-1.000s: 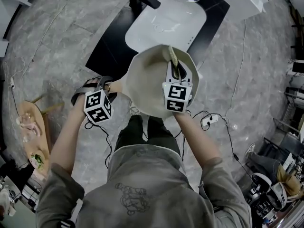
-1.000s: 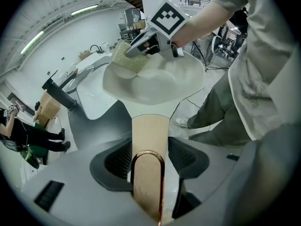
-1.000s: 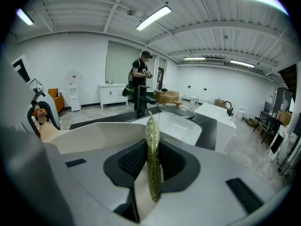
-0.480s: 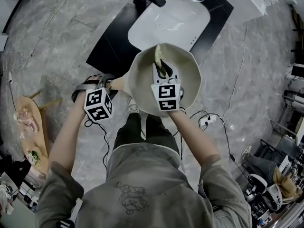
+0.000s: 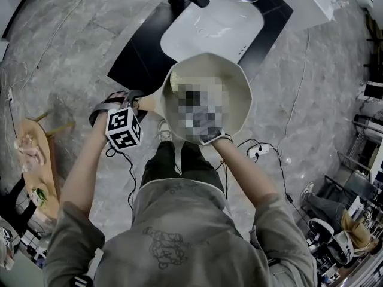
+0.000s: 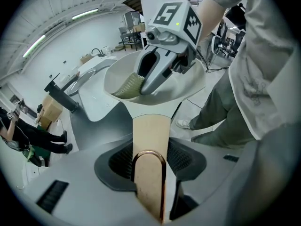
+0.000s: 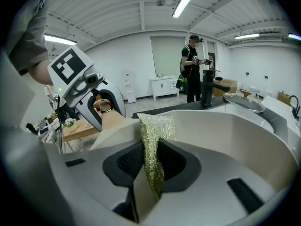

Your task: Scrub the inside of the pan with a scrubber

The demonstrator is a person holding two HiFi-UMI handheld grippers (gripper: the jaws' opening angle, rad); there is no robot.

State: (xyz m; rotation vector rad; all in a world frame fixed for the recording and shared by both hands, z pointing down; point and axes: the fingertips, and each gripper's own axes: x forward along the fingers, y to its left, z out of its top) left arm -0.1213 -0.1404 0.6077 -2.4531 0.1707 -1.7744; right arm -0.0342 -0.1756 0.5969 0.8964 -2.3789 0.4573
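My left claw (image 6: 150, 166) holds the pan (image 5: 239, 94) up by its handle (image 6: 150, 131), jaws just squeezed tight on it, and my right claw (image 7: 151, 161) pinches the scrubber (image 7: 155, 126) inside the pan, so I think scrubbing is going on, not finished.

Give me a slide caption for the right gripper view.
The right gripper, clamped on a glittery scrubber, reaches into the pale pan.

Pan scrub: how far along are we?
Done: the left gripper, jaws just closed, clamps the tan handle of the cream pan; the right gripper grips the glittery gold-green scrubber. In hand: scrubber sits against the pan's inner wall. Remaining: the scrubbing itself; how much of the inside is covered can't be told.
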